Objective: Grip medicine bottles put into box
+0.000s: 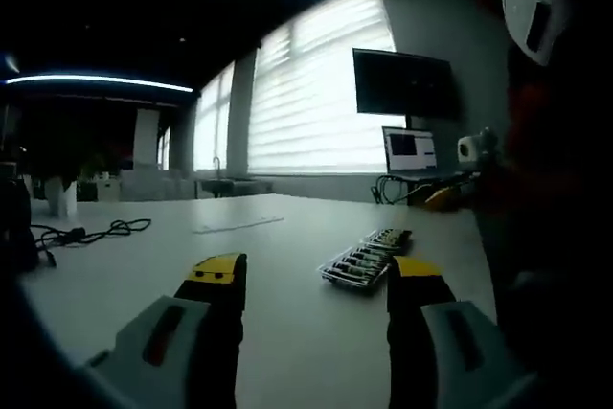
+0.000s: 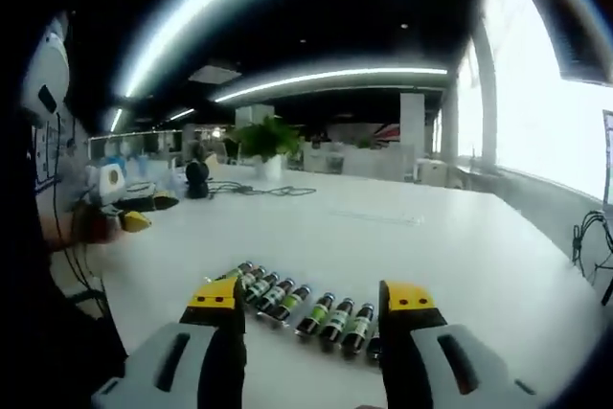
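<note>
The right gripper, grey-bodied with yellow-capped black jaws, stands wide open and empty, low over a white tabletop. Just beyond its jaw tips lies a row of small dark medicine bottles with pale and green labels, on their sides, packed side by side and touching, running diagonally across the gap between the jaws. Whether a tray holds them cannot be told from this view.

In the left gripper view, the left gripper, of the same make, is also wide open and holds nothing. The same row of bottles sits ahead, close to its right-hand jaw tip. No box is identifiable in either view.

The step in hand appears to be the approach for a first grasp. Because the bottles touch, it seems wise to start with an end bottle, straddle it across its narrow body, and close gently so neighbours do not roll.
</note>
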`<state>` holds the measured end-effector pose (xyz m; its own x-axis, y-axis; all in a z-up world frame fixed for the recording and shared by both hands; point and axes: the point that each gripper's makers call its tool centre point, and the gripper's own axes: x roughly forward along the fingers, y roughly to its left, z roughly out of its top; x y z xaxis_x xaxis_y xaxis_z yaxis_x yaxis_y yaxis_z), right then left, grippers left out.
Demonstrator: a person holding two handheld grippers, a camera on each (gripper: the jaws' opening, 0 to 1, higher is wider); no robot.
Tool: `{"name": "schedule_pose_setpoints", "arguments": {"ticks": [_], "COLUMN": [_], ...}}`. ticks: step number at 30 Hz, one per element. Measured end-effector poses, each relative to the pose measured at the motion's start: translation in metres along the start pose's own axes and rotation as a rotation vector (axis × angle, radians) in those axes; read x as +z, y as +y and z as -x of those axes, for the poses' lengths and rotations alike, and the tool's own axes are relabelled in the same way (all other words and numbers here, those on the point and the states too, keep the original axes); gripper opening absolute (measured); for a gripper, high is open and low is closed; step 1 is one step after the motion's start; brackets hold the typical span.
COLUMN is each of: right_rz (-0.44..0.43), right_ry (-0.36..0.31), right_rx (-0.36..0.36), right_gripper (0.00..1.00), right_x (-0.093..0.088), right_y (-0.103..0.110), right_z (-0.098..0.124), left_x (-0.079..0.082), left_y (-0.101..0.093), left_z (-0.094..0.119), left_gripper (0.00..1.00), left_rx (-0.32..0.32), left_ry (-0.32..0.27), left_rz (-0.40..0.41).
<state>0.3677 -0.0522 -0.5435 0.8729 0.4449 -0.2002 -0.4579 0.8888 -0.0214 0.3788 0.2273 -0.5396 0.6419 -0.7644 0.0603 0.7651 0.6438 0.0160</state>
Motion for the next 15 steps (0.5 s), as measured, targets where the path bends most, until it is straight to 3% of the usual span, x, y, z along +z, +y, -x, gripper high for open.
{"name": "schedule_pose_setpoints", "arguments": {"ticks": [5,10,15], "right_rz": [-0.038,-0.047,-0.06], "right_ry": [-0.026,-0.003,-0.018], "right_rx": [-0.025,-0.004,-0.038], "right_gripper": [0.54,0.59,0.62], "right_x": [-0.001,-0.01,-0.015], "right_y": [-0.006,-0.009,-0.015], "right_z": [0.016,0.025,0.031], "left_x": [0.006,0.01,0.015], "left_y": [-0.007,-0.005,-0.003], "left_z": [0.004,0.009,0.01], "left_gripper": [0.58,0.57,0.57], "left_rx": [-0.018,-0.014,0.0], "left_ry": [0.003,0.008,0.008], "left_rz": [-0.011,0.0,-0.019]}}
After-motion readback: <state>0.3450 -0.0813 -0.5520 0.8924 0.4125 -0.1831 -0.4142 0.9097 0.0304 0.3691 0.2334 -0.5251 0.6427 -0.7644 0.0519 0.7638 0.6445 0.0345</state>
